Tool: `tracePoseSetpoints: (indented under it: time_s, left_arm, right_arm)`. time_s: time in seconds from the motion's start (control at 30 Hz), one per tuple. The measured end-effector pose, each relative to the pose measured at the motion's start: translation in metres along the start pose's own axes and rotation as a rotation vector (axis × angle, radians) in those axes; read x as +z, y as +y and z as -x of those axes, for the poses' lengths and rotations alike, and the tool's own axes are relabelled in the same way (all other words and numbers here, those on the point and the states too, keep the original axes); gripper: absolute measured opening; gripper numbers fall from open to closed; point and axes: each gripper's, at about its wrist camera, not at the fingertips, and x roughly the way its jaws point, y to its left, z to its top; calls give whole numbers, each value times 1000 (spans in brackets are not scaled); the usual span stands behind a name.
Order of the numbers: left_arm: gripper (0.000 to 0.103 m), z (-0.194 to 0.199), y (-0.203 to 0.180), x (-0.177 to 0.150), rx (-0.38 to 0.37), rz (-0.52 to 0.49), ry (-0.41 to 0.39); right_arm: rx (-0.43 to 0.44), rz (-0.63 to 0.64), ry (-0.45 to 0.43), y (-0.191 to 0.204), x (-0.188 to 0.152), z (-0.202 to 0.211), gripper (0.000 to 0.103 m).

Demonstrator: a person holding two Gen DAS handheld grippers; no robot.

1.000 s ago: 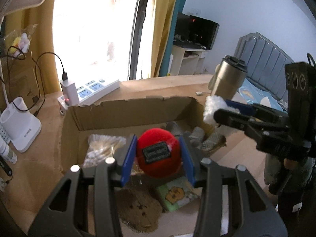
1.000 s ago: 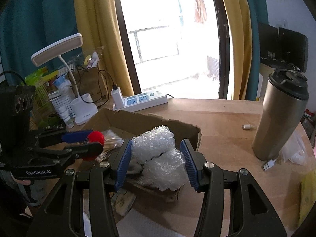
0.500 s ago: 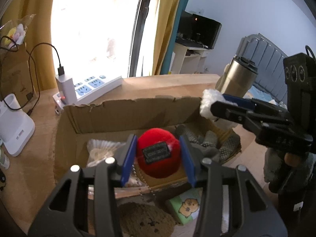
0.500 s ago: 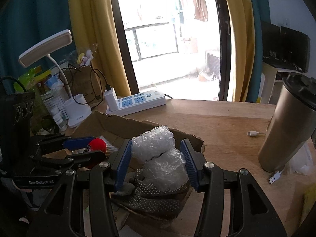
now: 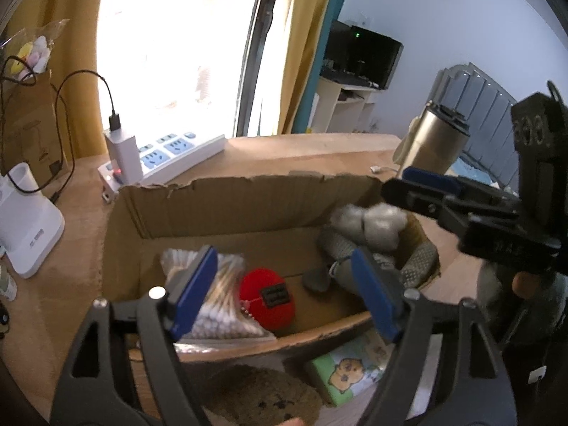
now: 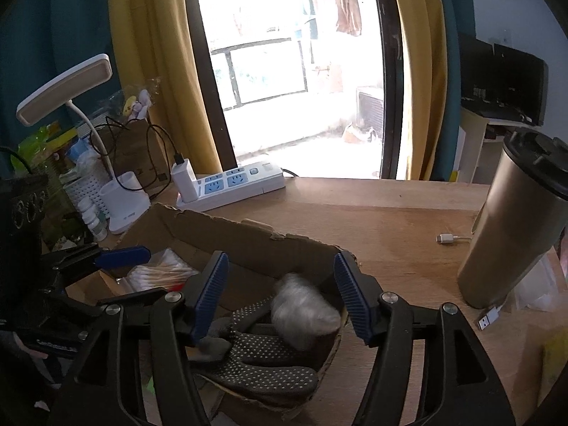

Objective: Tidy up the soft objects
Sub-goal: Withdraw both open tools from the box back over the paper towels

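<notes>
An open cardboard box (image 5: 248, 186) sits on the wooden desk. My left gripper (image 5: 284, 298) hangs over its near side with jaws opening. The red plush ball (image 5: 268, 298) lies loose on the box floor below them, beside a bag of cotton swabs (image 5: 216, 301); the pads do not touch it. My right gripper (image 6: 280, 294), jaws also opening, is above the box's right end (image 6: 230, 227). A blurred wad of bubble wrap (image 6: 301, 305) is free of its pads, on the grey dotted gloves (image 6: 262, 355). The left wrist view shows that wad (image 5: 369, 223) below the right gripper (image 5: 397, 184).
A white power strip (image 6: 230, 184) with a charger lies behind the box. A steel tumbler (image 6: 514, 227) and a cable plug (image 6: 447, 238) are to the right. A white desk lamp (image 6: 64, 85) stands at left. A brown plush (image 5: 262, 394) and a tissue pack (image 5: 351, 369) lie before the box.
Both grippers have spread their jaws. The red ball has left the left pads and dropped into the box. The bubble wrap has slipped from the right pads onto the gloves.
</notes>
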Motion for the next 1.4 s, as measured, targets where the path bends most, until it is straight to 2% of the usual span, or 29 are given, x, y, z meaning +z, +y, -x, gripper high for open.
tracePoseSetpoints:
  time_s: [0.93,1.1,1.4]
  left_arm:
    - [80,86,-1,-21,62,53,-116]
    - [80,101,-3,-28,102,45,-148]
    - [80,124,-5,-39,118,48,-178]
  right_arm:
    - [-6,41,-51,45,-16,74,66]
    - [-12,52,-54,52,-20,85,67]
    - [-18,68,-69,64,-29,103,72]
